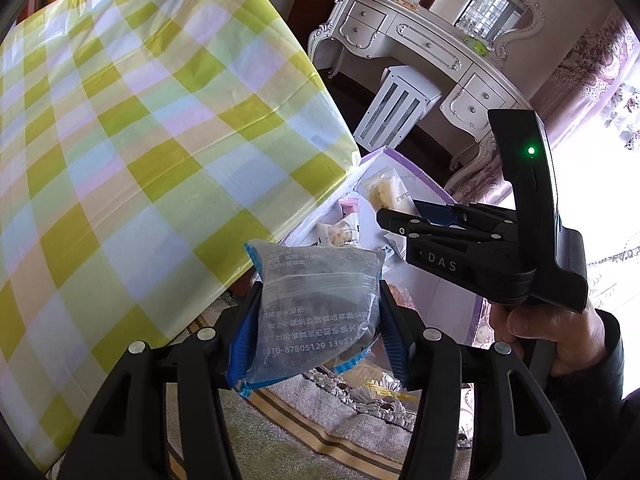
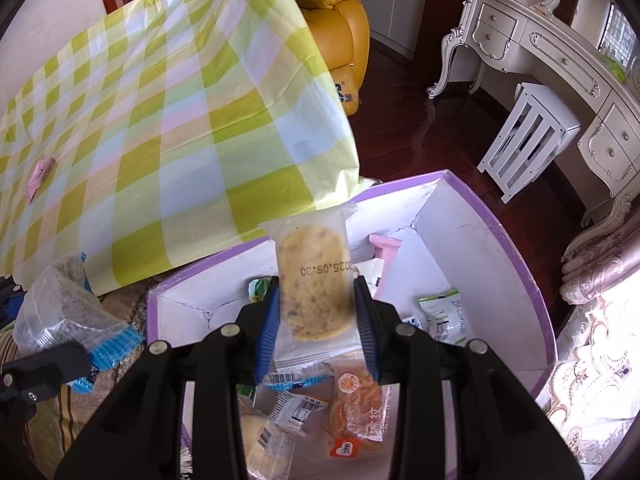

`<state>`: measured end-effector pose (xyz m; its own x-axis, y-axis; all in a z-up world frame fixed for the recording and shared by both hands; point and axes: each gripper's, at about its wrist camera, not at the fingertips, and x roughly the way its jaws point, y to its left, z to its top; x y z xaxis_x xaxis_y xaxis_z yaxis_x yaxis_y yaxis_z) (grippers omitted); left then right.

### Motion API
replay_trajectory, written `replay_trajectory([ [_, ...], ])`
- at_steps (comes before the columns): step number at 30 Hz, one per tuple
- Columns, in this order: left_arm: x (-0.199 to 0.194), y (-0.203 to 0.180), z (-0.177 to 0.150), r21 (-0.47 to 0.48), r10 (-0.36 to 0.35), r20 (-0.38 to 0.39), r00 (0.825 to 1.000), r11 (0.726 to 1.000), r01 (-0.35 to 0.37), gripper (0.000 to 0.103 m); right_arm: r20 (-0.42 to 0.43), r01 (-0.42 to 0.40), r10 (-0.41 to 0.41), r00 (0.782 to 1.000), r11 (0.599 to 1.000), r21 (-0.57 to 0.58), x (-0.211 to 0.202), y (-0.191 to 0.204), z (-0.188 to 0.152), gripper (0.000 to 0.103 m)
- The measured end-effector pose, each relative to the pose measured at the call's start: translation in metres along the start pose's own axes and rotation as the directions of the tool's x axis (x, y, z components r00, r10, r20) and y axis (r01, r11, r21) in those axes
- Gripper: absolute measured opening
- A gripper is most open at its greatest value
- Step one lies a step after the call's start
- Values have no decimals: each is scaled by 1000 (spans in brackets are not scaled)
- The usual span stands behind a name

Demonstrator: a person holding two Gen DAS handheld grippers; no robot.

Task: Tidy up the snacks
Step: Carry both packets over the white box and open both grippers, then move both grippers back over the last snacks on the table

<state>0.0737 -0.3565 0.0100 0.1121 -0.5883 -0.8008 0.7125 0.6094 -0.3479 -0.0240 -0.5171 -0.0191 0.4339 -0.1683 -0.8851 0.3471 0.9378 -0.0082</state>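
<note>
In the left wrist view, a clear packet with blue crimped ends and a dark filling (image 1: 316,312) is pinched between the blue pads of the left gripper (image 1: 318,316), low in the centre of the frame. A table covered by a yellow-green checked cloth (image 1: 140,128) fills the left half. At the right, the right gripper (image 1: 404,224) is seen from the side, held by a hand (image 1: 552,340), above a white box with a purple rim (image 1: 478,308) in which several wrapped snacks lie.

In the right wrist view, a clear wrapper holding a pale round biscuit (image 2: 314,280) is clamped between the right gripper's pads, in the centre of the frame, directly above the open box. A small pink packet (image 2: 40,174) lies on the cloth at the left edge. A white dressing table (image 2: 560,52) is seen at the upper right.
</note>
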Motion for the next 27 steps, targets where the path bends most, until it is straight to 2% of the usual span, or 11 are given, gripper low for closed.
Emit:
replay_trajectory([
  [4, 5, -7, 0, 22, -48, -23, 999, 999, 48, 57, 2, 22, -22, 1000, 1000, 10, 0, -3, 1, 37],
  [6, 5, -8, 0, 23, -51, -20, 999, 998, 51, 68, 12, 51, -51, 999, 999, -2, -1, -1, 2, 49],
  [7, 4, -7, 0, 20, -56, -15, 998, 998, 56, 68, 19, 60, -59, 998, 998, -9, -2, 1, 2, 57],
  [11, 1, -3, 1, -4, -51, -3, 999, 999, 51, 71, 24, 78, -78, 997, 997, -19, -3, 6, 5, 67],
  [17, -5, 2, 1, -19, -31, 18, 999, 999, 31, 72, 34, 99, -97, 995, 994, -37, -4, 14, 7, 74],
  [27, -18, 25, 3, -65, 26, 52, 998, 998, -23, 72, 36, 69, -67, 997, 996, -51, -5, 31, 13, 76],
])
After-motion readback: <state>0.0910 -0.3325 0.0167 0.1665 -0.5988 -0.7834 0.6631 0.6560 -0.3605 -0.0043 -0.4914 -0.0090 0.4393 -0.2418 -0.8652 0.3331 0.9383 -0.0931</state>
